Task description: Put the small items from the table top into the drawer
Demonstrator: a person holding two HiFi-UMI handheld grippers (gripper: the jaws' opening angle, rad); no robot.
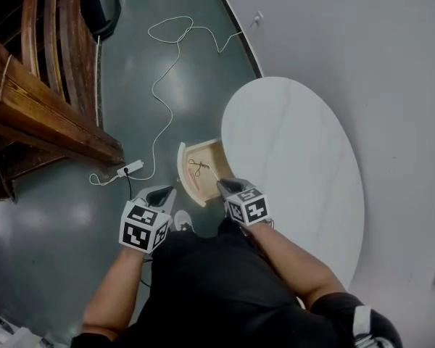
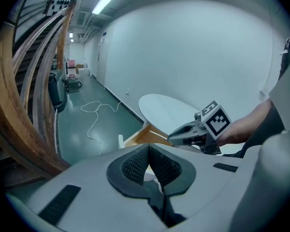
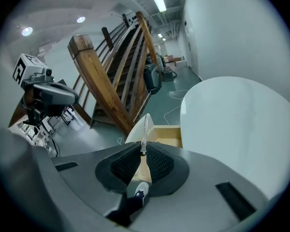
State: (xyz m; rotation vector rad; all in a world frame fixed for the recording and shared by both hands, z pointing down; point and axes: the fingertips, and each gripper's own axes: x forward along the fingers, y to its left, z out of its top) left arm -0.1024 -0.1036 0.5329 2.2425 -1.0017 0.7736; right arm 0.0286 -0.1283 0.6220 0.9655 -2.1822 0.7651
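Right gripper (image 1: 225,186) pinches a slender metal piece (image 3: 144,129) at its tips, possibly a file. The long axis points ahead, and the open drawer (image 1: 183,171) lies directly beyond. Left gripper (image 1: 162,193) is pressed together and empty, sitting beside the right one.

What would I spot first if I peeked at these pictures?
A big white table fills the right side, with a wooden drawer pulled open at its left edge and scissors lying inside. By the drawer, the right gripper pinches a thin silvery tool in its fingers. A white cable snakes over the green floor beyond.
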